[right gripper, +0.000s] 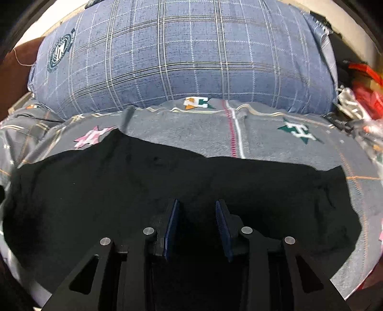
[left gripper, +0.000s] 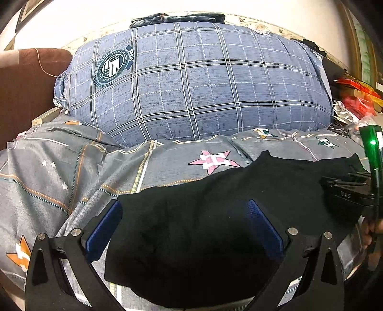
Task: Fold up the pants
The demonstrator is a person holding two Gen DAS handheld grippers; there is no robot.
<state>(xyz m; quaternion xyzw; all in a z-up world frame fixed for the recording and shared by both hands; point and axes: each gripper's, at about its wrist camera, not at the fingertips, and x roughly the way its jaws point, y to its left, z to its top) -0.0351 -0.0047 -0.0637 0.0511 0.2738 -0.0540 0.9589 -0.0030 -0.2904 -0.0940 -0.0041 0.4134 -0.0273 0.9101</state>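
Black pants (left gripper: 203,227) lie spread on a grey patterned bedsheet (left gripper: 59,167). My left gripper (left gripper: 185,208) is wide open, its blue pads (left gripper: 105,227) straddling the pants' left part; the cloth lies between and under the fingers, not pinched. In the right wrist view the pants (right gripper: 119,186) fill the lower half. My right gripper (right gripper: 197,208) is partly open just above the pants' middle, with a gap between its blue pads (right gripper: 171,224) and nothing clamped. The right gripper also shows at the right edge of the left wrist view (left gripper: 354,189).
A big blue plaid pillow (left gripper: 191,81) bulges behind the sheet (right gripper: 263,134). Folded dark clothes (left gripper: 177,18) lie on top of it. A brown chair (left gripper: 24,91) stands at the left. Red clutter (left gripper: 356,95) lies at the right.
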